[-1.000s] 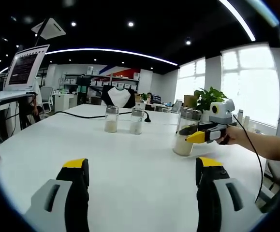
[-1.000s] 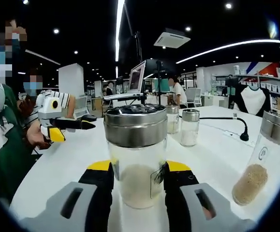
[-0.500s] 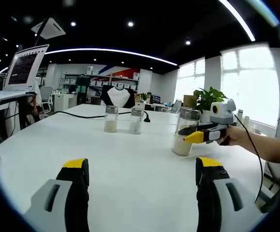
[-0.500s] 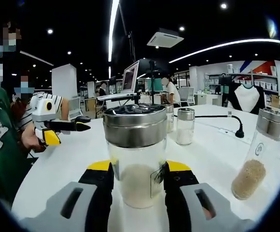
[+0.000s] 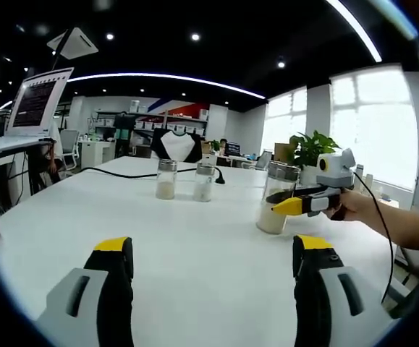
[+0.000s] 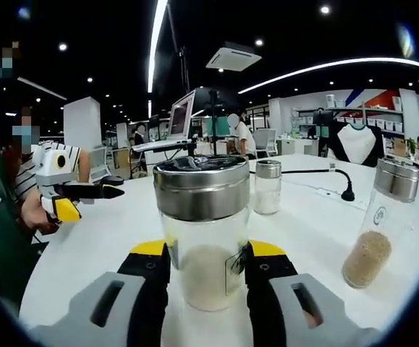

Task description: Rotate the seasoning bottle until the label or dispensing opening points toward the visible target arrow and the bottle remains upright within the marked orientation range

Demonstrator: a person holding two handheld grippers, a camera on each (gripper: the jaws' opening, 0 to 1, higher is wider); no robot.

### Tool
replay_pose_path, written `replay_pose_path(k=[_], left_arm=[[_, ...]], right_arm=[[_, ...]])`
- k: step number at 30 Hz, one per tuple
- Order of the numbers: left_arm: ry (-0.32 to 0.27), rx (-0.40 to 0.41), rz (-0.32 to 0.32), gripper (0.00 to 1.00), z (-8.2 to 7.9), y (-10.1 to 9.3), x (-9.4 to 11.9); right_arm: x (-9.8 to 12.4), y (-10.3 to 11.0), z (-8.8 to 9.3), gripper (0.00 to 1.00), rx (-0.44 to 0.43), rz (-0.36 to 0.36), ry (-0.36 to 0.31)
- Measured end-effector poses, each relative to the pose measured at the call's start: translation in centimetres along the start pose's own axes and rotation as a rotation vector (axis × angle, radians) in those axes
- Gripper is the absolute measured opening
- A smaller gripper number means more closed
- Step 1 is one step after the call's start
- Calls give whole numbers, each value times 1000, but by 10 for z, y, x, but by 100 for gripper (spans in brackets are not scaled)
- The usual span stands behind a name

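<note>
A glass seasoning bottle (image 6: 203, 246) with a metal lid and white grains stands upright on the white table (image 6: 318, 238). My right gripper (image 6: 204, 251) is shut on its lower body, a yellow-tipped jaw on each side. A small dark label mark (image 6: 233, 266) faces the right jaw. From the left gripper view the same bottle (image 5: 273, 215) stands at the right, with the right gripper (image 5: 290, 205) on it and a hand behind. My left gripper (image 5: 211, 246) is open over bare table, well short of the bottle. It also appears at the left (image 6: 92, 201), held in a hand.
Two more shaker bottles (image 5: 166, 178) (image 5: 205, 181) stand mid-table, with a black cable (image 5: 122, 173) behind them. A bottle of brownish grains (image 6: 374, 228) is at the right and another bottle (image 6: 268, 187) is further back. A laptop on a stand (image 5: 34, 107) is off the far edge.
The right gripper has swung slightly with the bottle still in its jaws, so the background in its view has slid left. The left gripper has stayed put.
</note>
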State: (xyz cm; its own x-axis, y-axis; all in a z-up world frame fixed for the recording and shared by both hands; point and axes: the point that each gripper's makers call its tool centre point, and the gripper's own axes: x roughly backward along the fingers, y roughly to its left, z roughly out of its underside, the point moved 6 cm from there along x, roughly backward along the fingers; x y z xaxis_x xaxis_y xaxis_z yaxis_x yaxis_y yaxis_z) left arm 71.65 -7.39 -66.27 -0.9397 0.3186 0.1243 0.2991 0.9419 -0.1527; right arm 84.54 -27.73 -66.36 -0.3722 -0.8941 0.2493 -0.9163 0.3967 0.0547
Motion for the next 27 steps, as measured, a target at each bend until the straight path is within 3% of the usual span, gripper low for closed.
replay_pose_path(k=[27], left_arm=[[-3, -2, 5, 96, 0, -1, 0]], right_arm=[[2, 4, 0, 39, -49, 182, 11]])
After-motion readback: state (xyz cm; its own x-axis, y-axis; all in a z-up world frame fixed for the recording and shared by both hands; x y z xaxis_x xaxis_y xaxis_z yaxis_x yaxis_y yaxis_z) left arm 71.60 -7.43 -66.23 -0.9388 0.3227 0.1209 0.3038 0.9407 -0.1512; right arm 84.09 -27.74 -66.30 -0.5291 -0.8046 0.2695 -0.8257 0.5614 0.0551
